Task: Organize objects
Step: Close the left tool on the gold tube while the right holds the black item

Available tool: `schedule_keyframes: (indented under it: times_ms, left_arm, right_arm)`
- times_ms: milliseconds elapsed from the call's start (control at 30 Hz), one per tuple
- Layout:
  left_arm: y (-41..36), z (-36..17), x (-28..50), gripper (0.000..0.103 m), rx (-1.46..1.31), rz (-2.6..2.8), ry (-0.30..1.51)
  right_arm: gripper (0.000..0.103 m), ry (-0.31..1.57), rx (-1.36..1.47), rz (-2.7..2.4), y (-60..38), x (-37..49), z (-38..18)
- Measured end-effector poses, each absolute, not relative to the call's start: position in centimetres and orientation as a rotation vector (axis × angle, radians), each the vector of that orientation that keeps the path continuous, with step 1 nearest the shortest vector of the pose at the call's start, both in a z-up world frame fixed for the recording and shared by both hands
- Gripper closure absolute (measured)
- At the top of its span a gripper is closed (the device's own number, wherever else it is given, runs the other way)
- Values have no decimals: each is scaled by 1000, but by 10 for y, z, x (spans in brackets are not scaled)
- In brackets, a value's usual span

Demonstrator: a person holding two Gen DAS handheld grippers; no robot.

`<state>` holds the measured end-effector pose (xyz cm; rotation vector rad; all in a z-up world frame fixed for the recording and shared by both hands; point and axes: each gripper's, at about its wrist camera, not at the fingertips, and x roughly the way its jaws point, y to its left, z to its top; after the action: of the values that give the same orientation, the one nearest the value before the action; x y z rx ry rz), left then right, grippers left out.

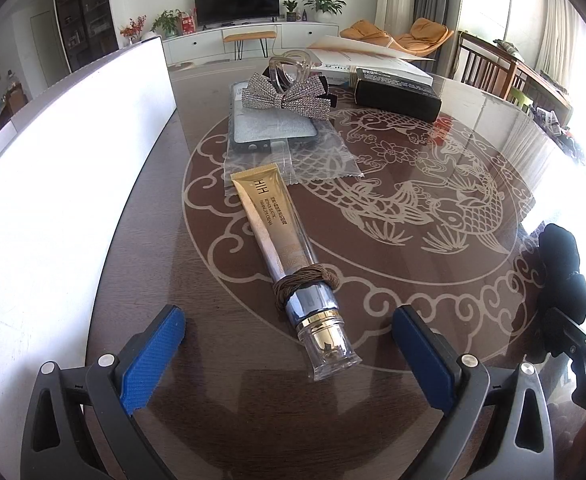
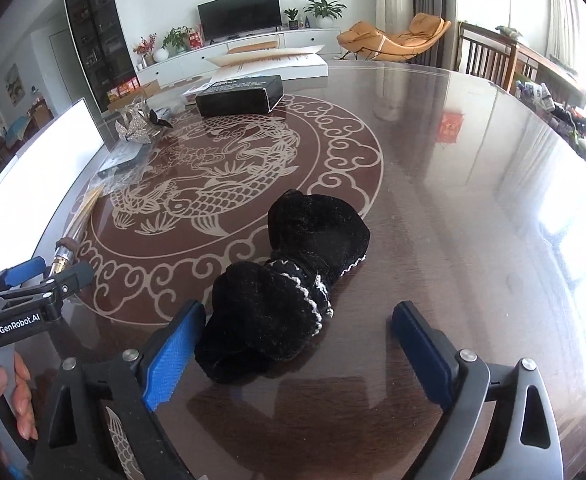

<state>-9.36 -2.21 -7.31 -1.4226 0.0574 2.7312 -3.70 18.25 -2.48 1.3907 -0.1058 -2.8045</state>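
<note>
The left gripper (image 1: 289, 344) holds its blue fingers (image 1: 153, 356) wide apart, empty, straddling the clear cap end of a cream tube (image 1: 289, 256) that lies on the worktop (image 1: 433, 300) pointing away. A brown braided hair tie (image 1: 305, 280) is wound round the tube near the cap. The tube looks light and stiff at the cap and shoulder but slick and squeezable farther up, so the firm silver section just behind the tie seems the safest hold. Beyond it lie a clear plastic bag (image 1: 317, 156), a phone case (image 1: 273, 128) and a rhinestone bow clip (image 1: 283, 98).

The right gripper (image 2: 297, 344) is likewise spread and empty, around the near lobe of a black velvet bow (image 2: 289, 292). This is soft, light and compressible; its lace-trimmed waist (image 2: 313, 292) should pinch most securely. Farther off sits a black box (image 2: 239, 96).
</note>
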Motion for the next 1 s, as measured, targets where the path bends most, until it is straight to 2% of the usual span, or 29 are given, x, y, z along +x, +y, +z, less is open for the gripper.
schedule_keyframes:
  times_ms: [467, 1000]
  left_arm:
    - [-22, -73, -94, 0, -1422, 2730, 57]
    - [-22, -74, -94, 0, -1422, 2730, 57]
  right_arm:
    - [3, 15, 1421, -2783, 169, -42, -32]
    - [0, 33, 1430, -2772, 167, -42, -33]
